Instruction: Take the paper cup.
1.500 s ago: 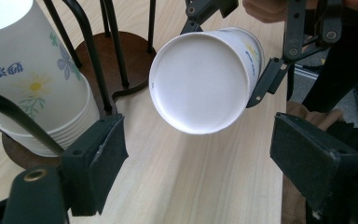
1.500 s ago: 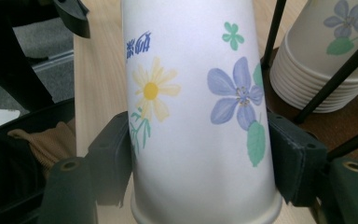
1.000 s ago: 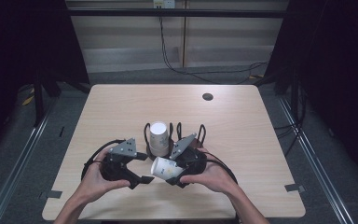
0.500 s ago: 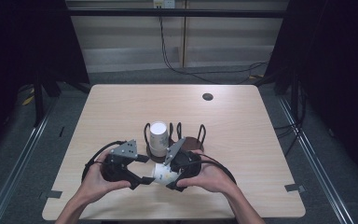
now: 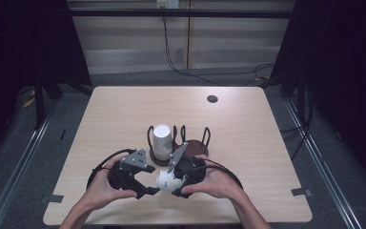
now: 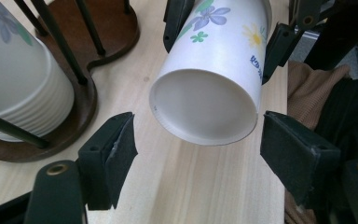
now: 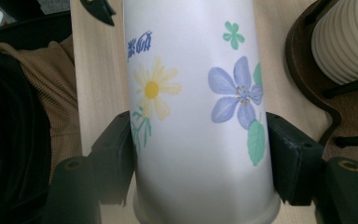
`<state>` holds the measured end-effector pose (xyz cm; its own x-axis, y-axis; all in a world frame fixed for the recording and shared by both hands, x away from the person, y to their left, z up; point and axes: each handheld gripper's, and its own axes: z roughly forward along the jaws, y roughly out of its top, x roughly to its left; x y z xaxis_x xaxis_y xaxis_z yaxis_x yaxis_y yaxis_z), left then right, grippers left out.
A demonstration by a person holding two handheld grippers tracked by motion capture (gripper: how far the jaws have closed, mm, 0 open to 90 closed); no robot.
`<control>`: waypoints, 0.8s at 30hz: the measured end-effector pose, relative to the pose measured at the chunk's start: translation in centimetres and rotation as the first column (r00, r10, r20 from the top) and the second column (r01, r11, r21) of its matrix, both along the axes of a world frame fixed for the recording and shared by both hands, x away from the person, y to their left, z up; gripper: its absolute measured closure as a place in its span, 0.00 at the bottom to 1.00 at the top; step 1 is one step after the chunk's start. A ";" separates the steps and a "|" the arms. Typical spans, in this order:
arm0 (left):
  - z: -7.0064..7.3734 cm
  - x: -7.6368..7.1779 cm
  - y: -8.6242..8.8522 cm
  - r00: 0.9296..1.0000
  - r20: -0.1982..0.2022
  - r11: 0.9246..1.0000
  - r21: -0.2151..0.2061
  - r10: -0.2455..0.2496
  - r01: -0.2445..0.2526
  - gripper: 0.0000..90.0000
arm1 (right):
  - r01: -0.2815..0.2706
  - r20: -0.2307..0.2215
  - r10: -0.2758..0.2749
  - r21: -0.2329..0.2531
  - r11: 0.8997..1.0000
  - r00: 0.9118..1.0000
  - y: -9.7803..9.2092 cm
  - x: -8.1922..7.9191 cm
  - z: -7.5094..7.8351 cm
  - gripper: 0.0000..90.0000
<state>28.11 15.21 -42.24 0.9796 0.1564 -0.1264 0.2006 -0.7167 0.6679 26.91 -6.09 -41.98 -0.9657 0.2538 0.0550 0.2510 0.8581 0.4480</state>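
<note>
Right gripper (image 7: 200, 154) clamped cup (image 7: 196, 93), rim cut off at frame bottom; left gripper (image 6: 196, 154) gaped wide, empty, around cup base.

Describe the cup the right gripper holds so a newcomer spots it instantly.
On the wooden table, just in front of the dark cup rack, the right gripper clamps a paper cup. Unlike the upright stack of cups in the rack, it lies sideways, base toward the open left gripper.
</note>
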 end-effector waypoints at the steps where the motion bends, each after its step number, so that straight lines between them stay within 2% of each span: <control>1: 0.0 0.0 0.0 1.000 0.000 1.000 0.000 0.000 0.000 0.30 | -0.003 -0.001 0.003 0.000 1.000 1.000 0.0 0.0 0.0 0.36; 6: -0.2 -0.2 -0.4 1.000 -0.012 1.000 0.012 -0.004 0.004 0.32 | -0.015 -0.014 0.015 0.003 1.000 1.000 0.4 -0.1 -0.2 0.36; 17: -0.6 -0.4 -0.8 0.999 -0.002 0.999 0.019 -0.044 0.044 0.34 | -0.037 -0.021 0.038 0.016 0.999 0.999 0.8 -0.2 -0.5 0.36; 24: -0.6 -0.4 -1.1 0.998 -0.020 0.997 0.033 -0.063 0.064 0.37 | -0.049 -0.025 0.049 0.015 0.999 0.998 1.4 -0.4 -0.9 0.36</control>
